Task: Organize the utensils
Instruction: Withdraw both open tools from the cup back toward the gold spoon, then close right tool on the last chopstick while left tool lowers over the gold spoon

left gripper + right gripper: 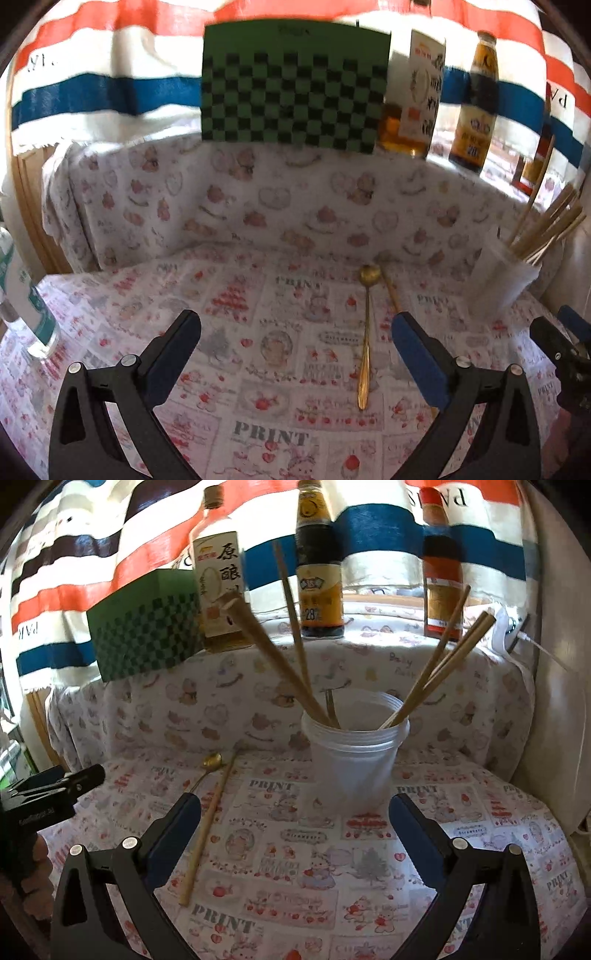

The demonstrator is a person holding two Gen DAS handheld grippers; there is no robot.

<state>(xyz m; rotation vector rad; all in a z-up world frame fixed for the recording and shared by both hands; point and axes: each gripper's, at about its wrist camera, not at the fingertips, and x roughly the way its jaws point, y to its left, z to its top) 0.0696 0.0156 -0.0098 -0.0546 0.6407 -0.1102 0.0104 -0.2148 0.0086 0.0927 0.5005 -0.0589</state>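
A gold spoon [366, 339] lies on the patterned tablecloth, bowl away from me, between my left gripper's fingers and nearer the right one. A single wooden chopstick [390, 291] lies just right of it, partly hidden by the finger. My left gripper [295, 339] is open and empty above the cloth. In the right wrist view a translucent plastic cup [354, 753] holds several chopsticks [291, 627]. The spoon [210, 762] and loose chopstick [207, 830] lie to its left. My right gripper [295, 823] is open and empty, facing the cup.
A green checkered box [295, 85] and sauce bottles [476, 103] stand on the raised cloth-covered ledge at the back. A clear bottle [26, 295] stands at the left. The cup of chopsticks [506, 273] is at the right. A white cable [546, 653] hangs on the right.
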